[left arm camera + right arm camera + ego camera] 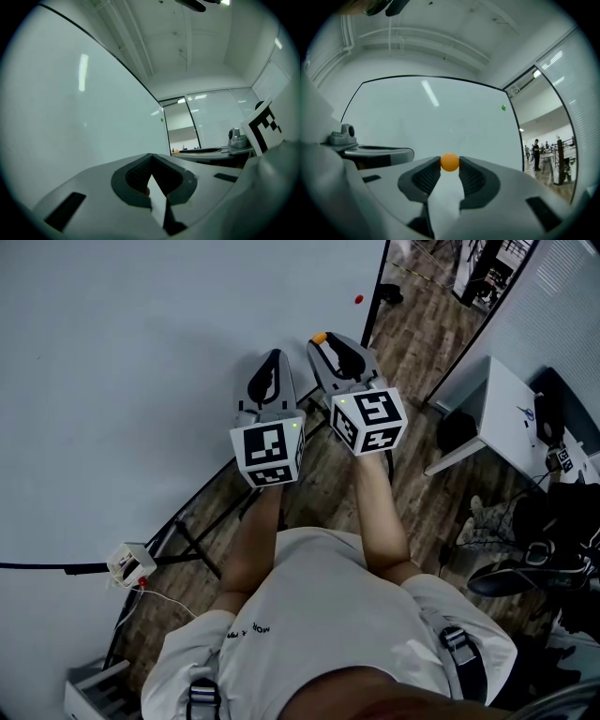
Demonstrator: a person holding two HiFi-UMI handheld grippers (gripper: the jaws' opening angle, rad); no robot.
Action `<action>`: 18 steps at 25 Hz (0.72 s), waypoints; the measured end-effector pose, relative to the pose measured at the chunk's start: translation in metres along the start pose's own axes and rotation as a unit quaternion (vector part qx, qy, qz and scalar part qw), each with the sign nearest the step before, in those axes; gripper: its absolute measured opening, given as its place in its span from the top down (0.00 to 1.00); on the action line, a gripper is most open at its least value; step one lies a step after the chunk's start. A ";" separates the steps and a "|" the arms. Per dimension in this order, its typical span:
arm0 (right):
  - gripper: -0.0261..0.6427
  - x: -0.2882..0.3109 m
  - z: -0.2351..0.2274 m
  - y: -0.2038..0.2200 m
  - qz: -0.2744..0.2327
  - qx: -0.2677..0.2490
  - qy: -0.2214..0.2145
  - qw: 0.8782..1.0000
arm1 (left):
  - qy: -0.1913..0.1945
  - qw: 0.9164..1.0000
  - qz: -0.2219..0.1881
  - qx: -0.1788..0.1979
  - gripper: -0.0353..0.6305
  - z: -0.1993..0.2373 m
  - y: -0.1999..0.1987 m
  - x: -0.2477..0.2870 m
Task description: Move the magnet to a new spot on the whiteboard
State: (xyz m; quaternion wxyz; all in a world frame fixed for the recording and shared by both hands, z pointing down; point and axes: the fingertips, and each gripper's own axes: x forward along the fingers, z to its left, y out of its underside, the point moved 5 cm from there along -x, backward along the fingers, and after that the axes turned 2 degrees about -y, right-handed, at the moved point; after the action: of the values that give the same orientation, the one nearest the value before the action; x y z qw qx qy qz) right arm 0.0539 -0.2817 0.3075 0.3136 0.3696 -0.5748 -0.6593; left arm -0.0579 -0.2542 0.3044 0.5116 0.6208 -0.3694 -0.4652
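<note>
A small round orange magnet (pixel 449 162) sits pinched between the tips of my right gripper (pixel 449 165), which is shut on it. In the head view the same magnet (pixel 320 337) shows at the tip of the right gripper (pixel 322 341), close to the whiteboard (pixel 141 381); whether it touches the board I cannot tell. My left gripper (pixel 271 360) hangs just to its left, facing the board. Its jaws meet at the tip (pixel 151 157) with nothing between them. The whiteboard (pixel 431 122) fills the view ahead.
A red magnet (pixel 359 299) sticks near the board's right edge, and a green one (pixel 503 107) higher up. The board's black stand legs (pixel 192 540) rest on wooden floor. A white desk (pixel 502 418), bags and shoes lie at right. A power strip (pixel 129 563) lies at left.
</note>
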 end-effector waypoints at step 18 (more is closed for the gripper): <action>0.76 -0.014 0.008 -0.005 -0.014 -0.004 0.011 1.000 | 0.002 1.000 0.000 0.006 0.94 -0.007 -0.001 -0.004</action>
State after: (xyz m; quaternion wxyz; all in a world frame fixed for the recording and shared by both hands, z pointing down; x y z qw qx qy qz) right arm 0.0548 -0.2654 0.3050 0.3123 0.3831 -0.5637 -0.6618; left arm -0.0524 -0.2487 0.3040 0.5080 0.6251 -0.3713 -0.4619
